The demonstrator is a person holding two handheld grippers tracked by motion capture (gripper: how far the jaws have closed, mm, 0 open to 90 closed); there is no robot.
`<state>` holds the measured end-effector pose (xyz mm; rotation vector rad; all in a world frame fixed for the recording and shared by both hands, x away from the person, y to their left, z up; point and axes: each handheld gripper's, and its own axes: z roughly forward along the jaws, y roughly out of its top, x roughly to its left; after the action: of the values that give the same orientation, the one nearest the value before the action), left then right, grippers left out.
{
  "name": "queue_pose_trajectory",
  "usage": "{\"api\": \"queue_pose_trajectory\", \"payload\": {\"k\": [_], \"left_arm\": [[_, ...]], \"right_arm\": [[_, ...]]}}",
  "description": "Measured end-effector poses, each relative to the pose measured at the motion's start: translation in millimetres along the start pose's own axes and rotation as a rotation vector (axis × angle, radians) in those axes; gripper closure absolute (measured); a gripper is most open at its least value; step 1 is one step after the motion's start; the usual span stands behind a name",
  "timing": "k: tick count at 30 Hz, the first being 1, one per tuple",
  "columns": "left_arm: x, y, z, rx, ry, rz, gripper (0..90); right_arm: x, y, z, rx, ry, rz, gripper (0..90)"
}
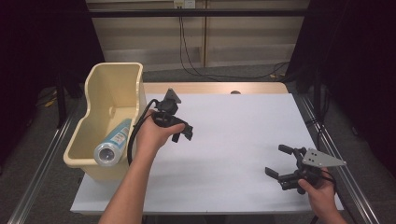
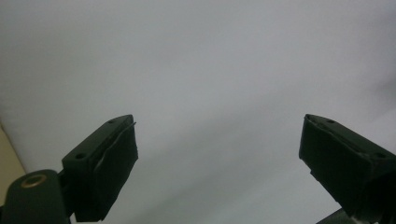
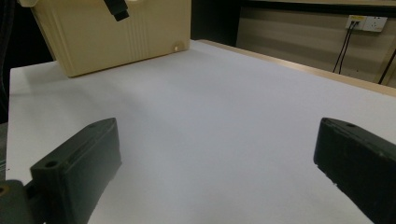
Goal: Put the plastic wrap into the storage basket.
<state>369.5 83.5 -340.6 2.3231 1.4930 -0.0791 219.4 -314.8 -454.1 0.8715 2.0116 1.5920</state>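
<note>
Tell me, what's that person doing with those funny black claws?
A person holds a claw tool in each hand over a white table. The left gripper is open and holds nothing, just beside a cream bin at the table's left edge. A bottle lies inside that bin. The right gripper is open too, near the table's right front corner, holding nothing.

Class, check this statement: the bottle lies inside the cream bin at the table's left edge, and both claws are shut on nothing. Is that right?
Not quite. The bottle does lie in the cream bin, but the left claw and right claw are open, jaws wide apart and empty, as the two gripper views show.
</note>
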Motion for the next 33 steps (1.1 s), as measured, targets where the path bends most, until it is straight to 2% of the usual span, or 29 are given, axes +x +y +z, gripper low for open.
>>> {"api": "queue_pose_trajectory", "payload": {"k": [8,15,27,33], "left_arm": [[1.2,-7.5,12.1,0.003,0.007,0.011,11.4],[0.0,-15.4,23.9,0.000,-0.013,0.018,11.3],[7.2,-30.4,46.8,-0.003,-0.024,0.032,11.3],[7.5,-36.9,52.7,-0.035,-0.021,0.042,11.3]], "right_arm": [[-0.1,0.0,0.3,-0.002,0.004,-0.001,0.2],[0.1,-0.1,0.6,0.001,0.004,0.000,0.2],[0.9,-0.3,2.1,0.006,0.006,-0.006,0.2],[1.9,-0.4,2.7,0.012,0.007,-0.010,0.2]]}}
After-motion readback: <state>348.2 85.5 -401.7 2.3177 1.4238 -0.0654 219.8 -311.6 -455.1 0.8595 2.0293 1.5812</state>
